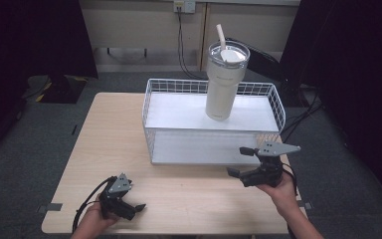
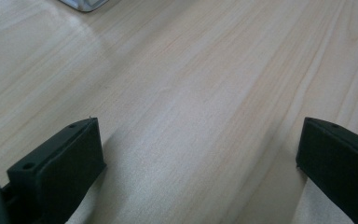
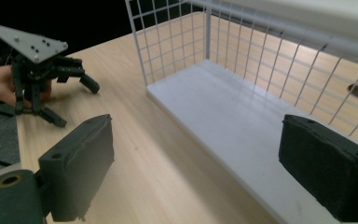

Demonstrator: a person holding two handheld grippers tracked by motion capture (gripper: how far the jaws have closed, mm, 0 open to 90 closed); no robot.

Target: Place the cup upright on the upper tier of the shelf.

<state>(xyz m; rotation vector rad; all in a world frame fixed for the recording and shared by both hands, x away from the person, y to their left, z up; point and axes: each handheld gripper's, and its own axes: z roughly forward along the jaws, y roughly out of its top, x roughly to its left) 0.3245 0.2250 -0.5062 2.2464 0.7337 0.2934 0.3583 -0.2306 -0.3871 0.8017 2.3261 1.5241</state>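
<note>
A cream tumbler [image 1: 222,84] with a lid and straw stands upright on the top level of a white wire rack [image 1: 151,107] at the back of the wooden table [image 1: 109,144]. My right gripper [image 1: 238,162] is open at the rack's front right corner, its jaws pointing left. In the right gripper view its jaws [image 3: 203,158] frame the rack's white lower shelf [image 3: 223,107] with nothing between them. My left gripper [image 1: 129,198] rests near the table's front left edge. It is open over bare wood [image 2: 200,154] and also appears as the far gripper [image 3: 37,70].
Wire mesh [image 3: 261,60] walls the rack's lower level, which is open toward me. Bare table lies left of and in front of the rack. Dark curtains and cables [image 1: 181,45] stand behind the table. A rack foot [image 2: 81,3] shows in the left gripper view.
</note>
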